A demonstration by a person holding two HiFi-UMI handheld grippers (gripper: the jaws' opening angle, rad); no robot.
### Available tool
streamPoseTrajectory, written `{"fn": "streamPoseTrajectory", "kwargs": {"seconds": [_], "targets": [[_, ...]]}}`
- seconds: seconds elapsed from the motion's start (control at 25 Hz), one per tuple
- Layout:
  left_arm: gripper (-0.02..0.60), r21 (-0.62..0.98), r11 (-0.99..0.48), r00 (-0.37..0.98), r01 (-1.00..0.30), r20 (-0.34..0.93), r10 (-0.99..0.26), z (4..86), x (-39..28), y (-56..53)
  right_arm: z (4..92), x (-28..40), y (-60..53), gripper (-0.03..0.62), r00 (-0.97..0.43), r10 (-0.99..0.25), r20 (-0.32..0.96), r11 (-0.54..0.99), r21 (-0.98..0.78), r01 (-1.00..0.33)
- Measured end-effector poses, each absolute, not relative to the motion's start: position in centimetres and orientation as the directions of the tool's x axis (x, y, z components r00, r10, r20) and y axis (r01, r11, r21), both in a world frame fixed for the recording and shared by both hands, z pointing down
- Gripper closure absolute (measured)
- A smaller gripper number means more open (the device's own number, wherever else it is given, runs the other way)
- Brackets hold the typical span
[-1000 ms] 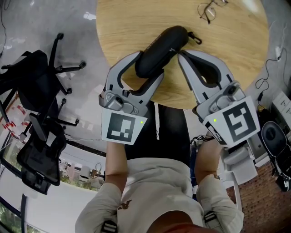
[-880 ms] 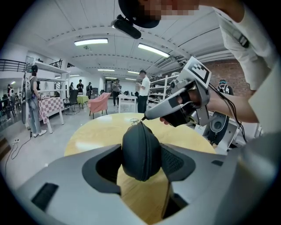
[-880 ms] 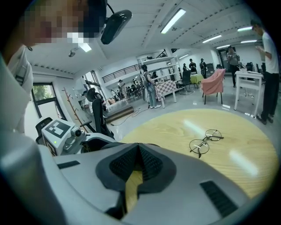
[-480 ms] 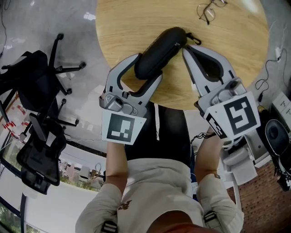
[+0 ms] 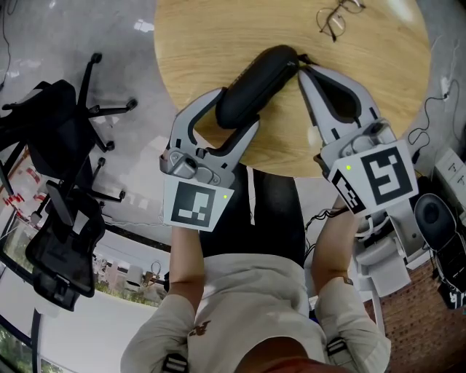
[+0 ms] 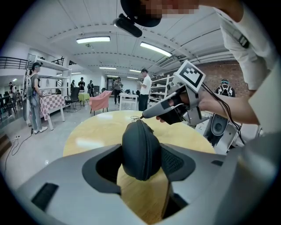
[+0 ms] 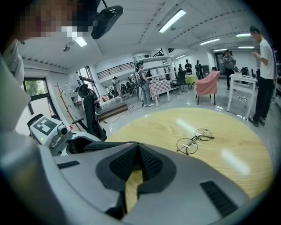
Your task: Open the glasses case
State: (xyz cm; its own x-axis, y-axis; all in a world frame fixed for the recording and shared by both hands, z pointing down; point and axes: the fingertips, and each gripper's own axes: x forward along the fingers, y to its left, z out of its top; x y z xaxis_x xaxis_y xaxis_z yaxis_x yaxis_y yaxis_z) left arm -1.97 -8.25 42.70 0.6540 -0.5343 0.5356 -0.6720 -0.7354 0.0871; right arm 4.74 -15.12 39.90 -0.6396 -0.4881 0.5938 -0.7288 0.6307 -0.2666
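Head view: found the glasses case (image 5: 255, 84) lying aslant on the round wooden table (image 5: 378, 87), near its front edge. Saw its nearer half clamped between the jaws of the left gripper (image 5: 239, 107), exactly as a second earlier. Noted no shift in that gripper or in the case. Found the right gripper (image 5: 301, 67) pressed together at the tips and set at the case's far end, touching it or nearly so. A second before, had seen those tips lower, beside the case's flank, with a small loop showing at the far end. Now found that loop covered by the tips. Could not tell whether anything thin was pinched there. Saw the glasses (image 5: 333, 18) unmoved at the table's far side, well apart from the case, and an office chair (image 5: 51, 131) on the floor to the left.

Left gripper view: saw the case (image 6: 140, 151) end-on, filling the gap, with both pads against its sides. Saw the right gripper (image 6: 142, 117) meeting the case's far top edge.

Right gripper view: saw the two pads (image 7: 151, 165) met at the front, with only table wood showing through the slit below. Saw the glasses (image 7: 194, 140) lying beyond, to the right.
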Motion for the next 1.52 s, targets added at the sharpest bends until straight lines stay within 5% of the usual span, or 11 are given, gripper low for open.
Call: {"fn": "streamPoseTrajectory", "kwargs": {"seconds": [1.52], "targets": [[0.302, 0.118, -0.718, 0.646, -0.686, 0.552, -0.527, 43.6, -1.8, -7.0, 44.8, 6.3, -16.3, 0.574, -0.576, -0.462, 0.674, 0.587, -0.255, -0.768]]}}
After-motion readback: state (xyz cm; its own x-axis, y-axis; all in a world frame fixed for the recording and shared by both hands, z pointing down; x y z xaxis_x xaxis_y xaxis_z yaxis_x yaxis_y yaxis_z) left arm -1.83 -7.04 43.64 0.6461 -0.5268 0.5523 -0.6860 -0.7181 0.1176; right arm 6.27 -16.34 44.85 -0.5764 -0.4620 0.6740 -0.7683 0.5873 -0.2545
